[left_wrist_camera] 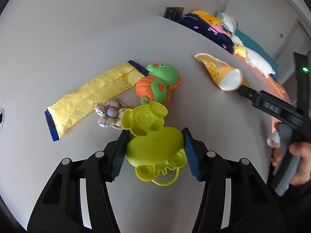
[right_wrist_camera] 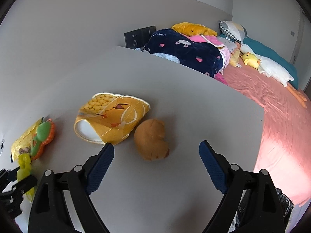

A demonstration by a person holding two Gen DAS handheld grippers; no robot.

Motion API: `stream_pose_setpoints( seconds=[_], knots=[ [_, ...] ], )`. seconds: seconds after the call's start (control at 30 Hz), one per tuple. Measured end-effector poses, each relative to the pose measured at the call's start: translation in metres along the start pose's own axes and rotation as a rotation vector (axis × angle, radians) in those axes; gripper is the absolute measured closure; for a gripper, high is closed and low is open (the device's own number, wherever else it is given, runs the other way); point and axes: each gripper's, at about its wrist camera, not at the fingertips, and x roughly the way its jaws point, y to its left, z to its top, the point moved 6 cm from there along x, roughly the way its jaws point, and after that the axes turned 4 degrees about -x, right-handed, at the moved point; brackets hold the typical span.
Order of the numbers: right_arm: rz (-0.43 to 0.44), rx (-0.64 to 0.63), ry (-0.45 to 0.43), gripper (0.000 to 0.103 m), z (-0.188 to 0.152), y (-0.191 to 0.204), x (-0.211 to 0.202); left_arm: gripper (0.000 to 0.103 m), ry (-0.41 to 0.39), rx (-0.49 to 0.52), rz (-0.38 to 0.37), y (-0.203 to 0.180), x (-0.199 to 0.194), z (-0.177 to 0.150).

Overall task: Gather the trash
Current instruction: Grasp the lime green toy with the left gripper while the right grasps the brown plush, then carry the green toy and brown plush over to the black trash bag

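On the grey table [left_wrist_camera: 77, 54], my left gripper [left_wrist_camera: 153, 153] has its blue pads against both sides of a lime-green plastic toy [left_wrist_camera: 153, 145]. Beyond it lie a green-and-orange seahorse toy [left_wrist_camera: 159, 85], a yellow snack wrapper [left_wrist_camera: 91, 95] and a small checked cloth flower [left_wrist_camera: 109, 114]. An orange corn-print paper cup [left_wrist_camera: 219, 71] lies on its side to the right. My right gripper [right_wrist_camera: 156, 155] is open, just above the table, with the paper cup [right_wrist_camera: 112, 120] at its left fingertip and a brown lump [right_wrist_camera: 151, 139] between and ahead of its fingers.
A bed with a pink sheet [right_wrist_camera: 272, 106], a dark blue blanket [right_wrist_camera: 186, 52] and plush toys lies past the table's far edge. A black bag [right_wrist_camera: 283, 205] sits low at the right. A black wall socket panel [right_wrist_camera: 139, 36] is behind the table.
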Motion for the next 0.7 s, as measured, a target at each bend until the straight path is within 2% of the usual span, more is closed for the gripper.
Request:
stream_pose_setpoints(
  seconds=[0.27, 0.3, 0.33, 0.7],
  knots=[
    [0.011, 0.01, 0.035, 0.048, 0.007, -0.001, 0.022, 0.049, -0.028, 0.028, -0.033, -0.004, -0.013, 0.002],
    [0.003, 0.001, 0.028, 0.063, 0.008, -0.002, 0.022, 0.049, -0.03, 0.027, -0.044, -0.005, -0.015, 0.002],
    [0.0, -0.002, 0.026, 0.066, 0.008, -0.002, 0.022, 0.049, -0.032, 0.026, -0.048, -0.005, -0.016, 0.003],
    [0.015, 0.015, -0.013, 0.066, -0.005, -0.014, -0.013, 0.049, -0.062, 0.052, -0.061, -0.016, -0.029, 0.006]
  ],
)
